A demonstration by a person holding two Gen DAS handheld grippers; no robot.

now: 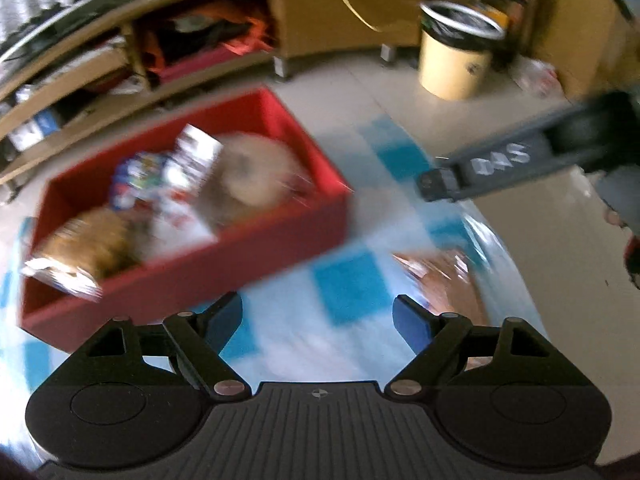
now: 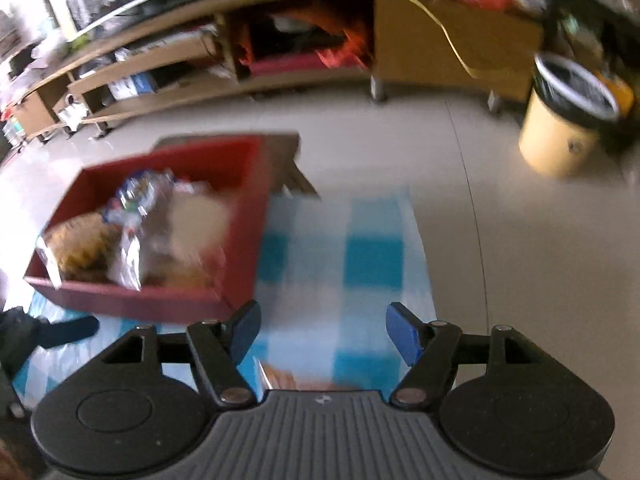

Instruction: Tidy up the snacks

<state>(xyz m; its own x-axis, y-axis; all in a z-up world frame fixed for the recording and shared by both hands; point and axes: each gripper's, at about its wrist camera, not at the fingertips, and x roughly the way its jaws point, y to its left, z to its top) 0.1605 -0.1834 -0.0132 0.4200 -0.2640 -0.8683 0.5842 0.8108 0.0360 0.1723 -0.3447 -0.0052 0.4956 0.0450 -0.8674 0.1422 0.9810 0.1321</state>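
Observation:
A red box [image 1: 248, 248] stands on a blue-and-white checked cloth [image 1: 344, 284] and holds several snack packets [image 1: 176, 184], blurred by motion. It also shows in the right wrist view [image 2: 240, 240]. One brownish snack packet [image 1: 444, 280] lies on the cloth to the right of the box, just beyond my left gripper's right finger; its edge shows under my right gripper [image 2: 280, 378]. My left gripper [image 1: 318, 320] is open and empty over the cloth. My right gripper [image 2: 322, 330] is open and empty; its body shows in the left wrist view [image 1: 500, 164].
A cream bin [image 1: 456, 56] with a black liner stands on the tiled floor at the back right. Low wooden shelves [image 1: 132, 64] full of clutter run along the back. The cloth's right edge [image 2: 424, 264] drops to the floor.

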